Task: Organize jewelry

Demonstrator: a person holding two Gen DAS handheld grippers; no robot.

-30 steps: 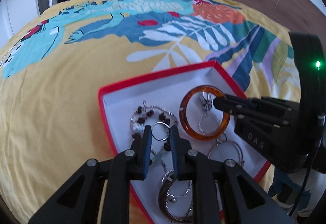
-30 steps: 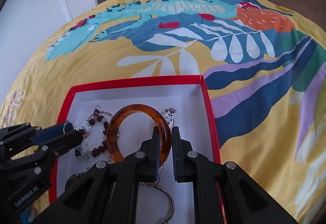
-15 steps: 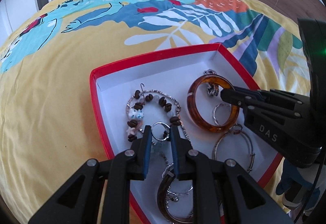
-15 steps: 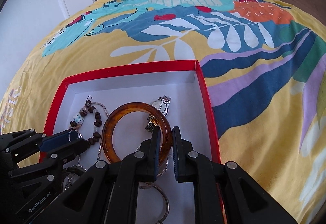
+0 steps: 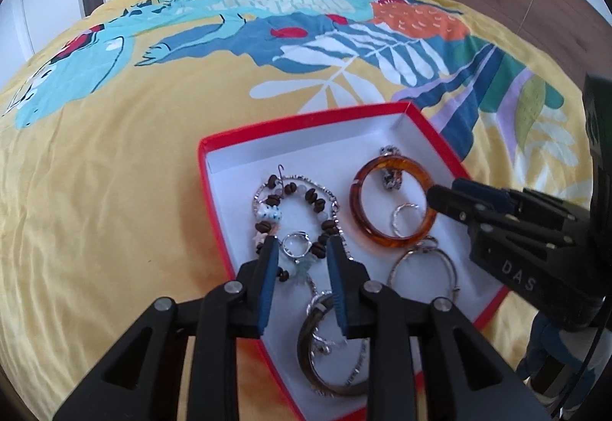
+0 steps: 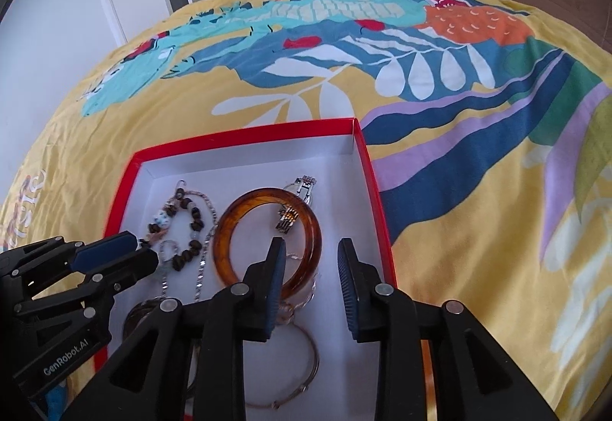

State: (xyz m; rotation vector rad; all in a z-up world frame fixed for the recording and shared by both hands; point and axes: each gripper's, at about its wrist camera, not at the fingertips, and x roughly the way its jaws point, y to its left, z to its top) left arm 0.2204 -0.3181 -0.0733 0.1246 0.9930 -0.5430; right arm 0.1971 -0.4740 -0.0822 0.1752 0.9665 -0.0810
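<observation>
A red-rimmed box of jewelry sits on the bed. Over its near half, the left tool is opening around a silver ring, pads clear. The right tool is opening beside the amber bangle, gripping nothing.

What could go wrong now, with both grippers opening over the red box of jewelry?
1. The silver ring lies between the opening fingers of the left gripper, on top of the beaded bracelet; it might roll or tangle with the beads.
2. The amber bangle lies on a watch and beside the right gripper; a finger could snag it.
3. The red box sits on a soft bedspread and may tip.
</observation>
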